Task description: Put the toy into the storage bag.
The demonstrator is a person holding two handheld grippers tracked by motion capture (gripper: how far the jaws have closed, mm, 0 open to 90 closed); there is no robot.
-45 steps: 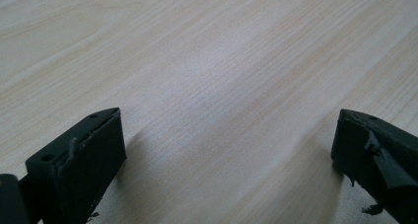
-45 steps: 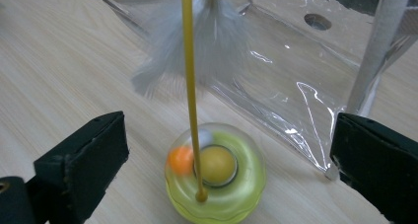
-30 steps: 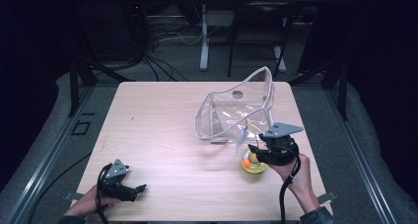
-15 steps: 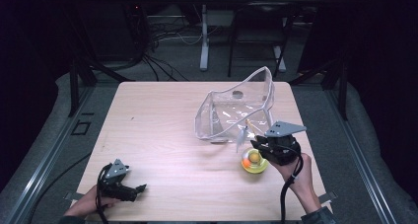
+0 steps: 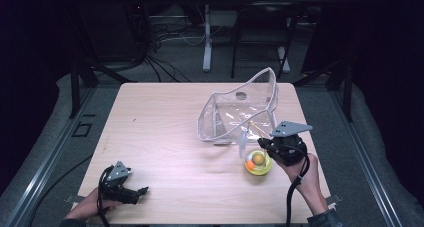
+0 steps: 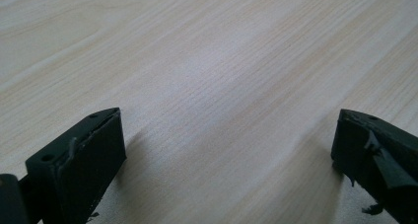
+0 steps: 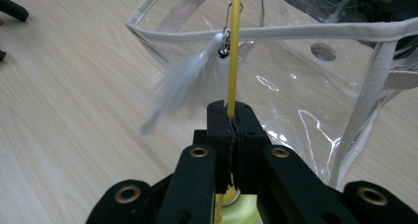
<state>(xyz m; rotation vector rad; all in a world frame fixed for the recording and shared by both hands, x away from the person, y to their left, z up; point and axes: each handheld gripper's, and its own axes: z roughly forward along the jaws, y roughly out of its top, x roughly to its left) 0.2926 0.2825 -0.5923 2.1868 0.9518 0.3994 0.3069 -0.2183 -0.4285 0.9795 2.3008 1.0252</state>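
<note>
On the right half of the tabletop (image 5: 165,137), my right tool (image 5: 261,146) is clamping a thin yellow stick (image 7: 232,51). Its jaws have just been closing, and in the right gripper view they are now pressing together around the stick with no gap between them. The stick is running up and away from the jaws toward the rim of a clear plastic bag (image 5: 240,112). A white feather (image 7: 185,81) and a small metal clip are dangling beside the stick, just in front of the bag's pale fabric edging.

I am reading no brand, label or writing anywhere; nothing of that kind is legible to me.

The clear bag is standing open on the tabletop, its near wall low and its far wall rising higher, with a round hole in one side. I cannot tell whether anything is lying inside it. Just below my right tool, a small yellow round base (image 5: 258,163) with an orange spot is sitting on the tabletop, close to the bag's near corner.

My left tool (image 5: 140,192) is resting low at the near left edge of the tabletop, well apart from the bag. In the left gripper view its jaws are standing wide apart over bare wood, gripping nothing.
</note>
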